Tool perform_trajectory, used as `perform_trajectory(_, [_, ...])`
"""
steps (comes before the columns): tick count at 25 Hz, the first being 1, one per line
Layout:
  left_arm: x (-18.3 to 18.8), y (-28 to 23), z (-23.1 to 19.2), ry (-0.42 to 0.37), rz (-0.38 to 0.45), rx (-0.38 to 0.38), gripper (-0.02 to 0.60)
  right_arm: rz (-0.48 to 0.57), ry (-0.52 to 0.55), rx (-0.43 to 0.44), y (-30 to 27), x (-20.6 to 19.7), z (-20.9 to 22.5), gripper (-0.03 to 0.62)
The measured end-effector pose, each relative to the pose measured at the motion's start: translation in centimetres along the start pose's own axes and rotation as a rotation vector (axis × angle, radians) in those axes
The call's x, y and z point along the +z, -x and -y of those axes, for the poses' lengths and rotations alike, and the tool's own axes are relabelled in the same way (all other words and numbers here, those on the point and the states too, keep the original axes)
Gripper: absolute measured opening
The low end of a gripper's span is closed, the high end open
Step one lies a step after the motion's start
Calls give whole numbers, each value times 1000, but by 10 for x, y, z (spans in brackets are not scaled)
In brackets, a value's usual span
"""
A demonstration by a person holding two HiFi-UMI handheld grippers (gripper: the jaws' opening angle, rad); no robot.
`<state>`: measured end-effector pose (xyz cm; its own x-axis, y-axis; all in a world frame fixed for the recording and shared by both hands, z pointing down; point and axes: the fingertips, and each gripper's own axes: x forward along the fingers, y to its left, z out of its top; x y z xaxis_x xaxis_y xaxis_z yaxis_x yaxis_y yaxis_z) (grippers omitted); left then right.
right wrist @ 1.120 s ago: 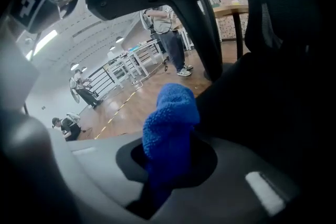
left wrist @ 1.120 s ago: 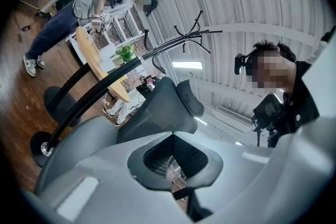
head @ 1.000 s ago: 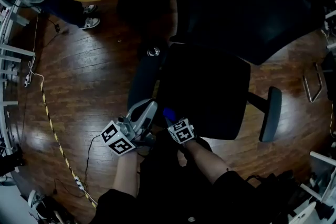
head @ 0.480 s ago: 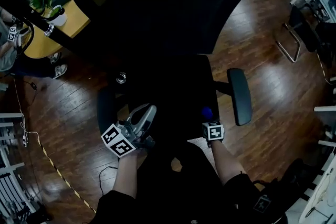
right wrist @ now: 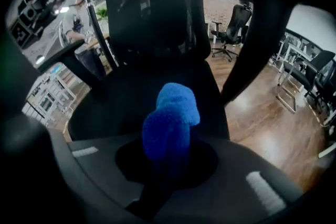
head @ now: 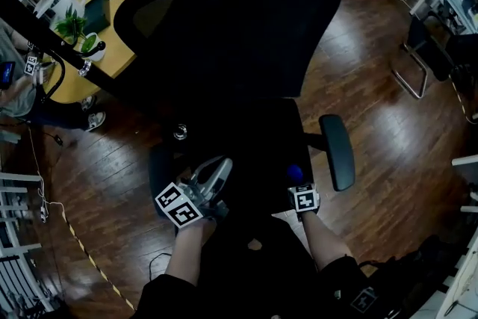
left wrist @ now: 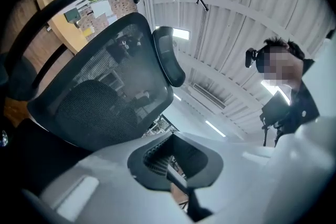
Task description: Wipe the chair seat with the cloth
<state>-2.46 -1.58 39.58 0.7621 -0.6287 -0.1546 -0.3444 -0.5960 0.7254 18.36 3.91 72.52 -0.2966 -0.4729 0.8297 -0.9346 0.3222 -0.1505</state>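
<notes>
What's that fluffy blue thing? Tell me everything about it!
It is the blue cloth, bright blue and fuzzy like soft fleece. It is scrunched into a rounded lump, not spread flat. The right gripper is shut on its lower end, and the rest pokes out past the fingers, over the front of the black chair seat. Whether it touches the seat cannot be told.

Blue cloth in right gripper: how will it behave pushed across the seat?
Probably floppy: the blue cloth bulges as a fuzzy wad from the right gripper, so it should squash and fold. Likely light for its bulk. Its nap may drag on the chair seat rather than slide.
</notes>
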Motion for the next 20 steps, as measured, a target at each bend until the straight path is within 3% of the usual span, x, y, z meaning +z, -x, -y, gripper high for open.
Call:
perform_trajectory(4, [21,2,30,-17,-3,-12,-3,275,-45,187,54,98,-62,35])
perform_trajectory(7, [57,-1,67,-60,33,-52,-3,507,-93,390,134,189,-102,35])
perform_trajectory(12, [116,-11,122,-174,91,-129,-3,840,-48,644,284,308,-134,35])
perform_trajectory(16, [138,-5,147,-199,138,-157,-3,1030,-16,763,370,343,-146,35])
perform_trajectory(20, [137,-2,160,-211,152,-164,-3,1087,6,789,395,339,-142,35])
